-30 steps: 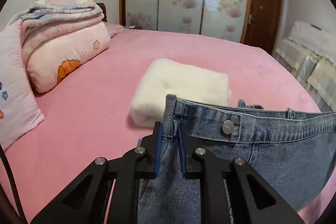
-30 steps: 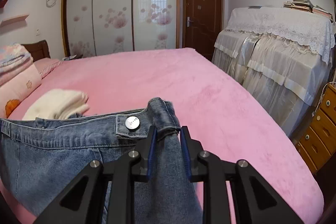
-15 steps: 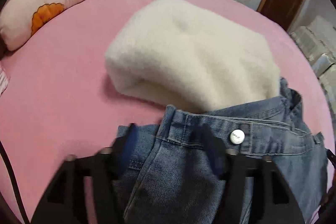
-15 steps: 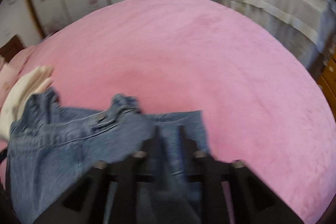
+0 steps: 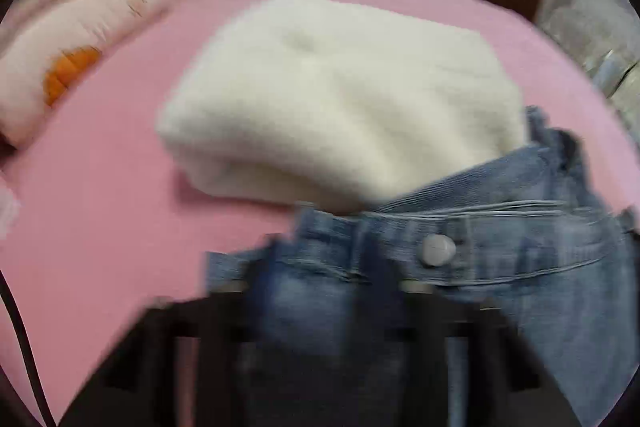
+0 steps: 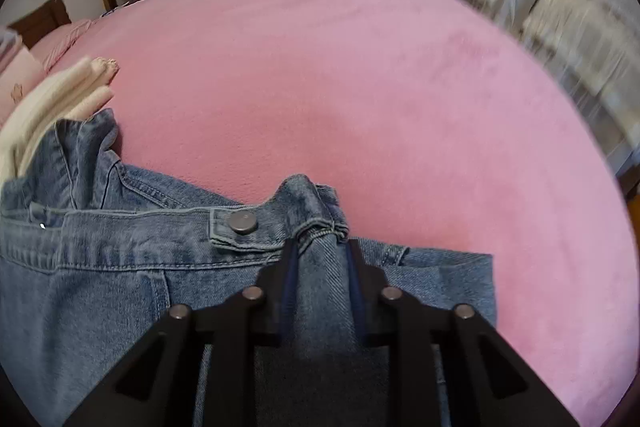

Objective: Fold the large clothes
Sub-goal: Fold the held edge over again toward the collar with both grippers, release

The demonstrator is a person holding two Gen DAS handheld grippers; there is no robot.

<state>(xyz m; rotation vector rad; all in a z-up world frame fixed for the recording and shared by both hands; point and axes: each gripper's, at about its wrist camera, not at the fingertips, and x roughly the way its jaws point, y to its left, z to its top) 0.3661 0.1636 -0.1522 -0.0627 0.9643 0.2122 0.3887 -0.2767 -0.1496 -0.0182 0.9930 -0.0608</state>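
Both grippers' jaws, just closing, pinch jeans (image 6: 120, 259) waistband corners, right gripper (image 6: 320, 255) and left gripper (image 5: 320, 267), likely stretching it flat on pink bed (image 6: 360, 87), cream folded garment (image 5: 340, 99) beyond fingertips.

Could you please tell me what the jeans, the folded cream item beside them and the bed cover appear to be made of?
Jeans: blue denim, faded wash; diagonal twill weave, stitched seams and a dull metal button show.
Folded cream item: seemingly fleece or plush knit, with a fuzzy, matte, thick surface; blur leaves it open.
Bed cover: pink, probably short-pile velvety fabric, soft with a faint nap.
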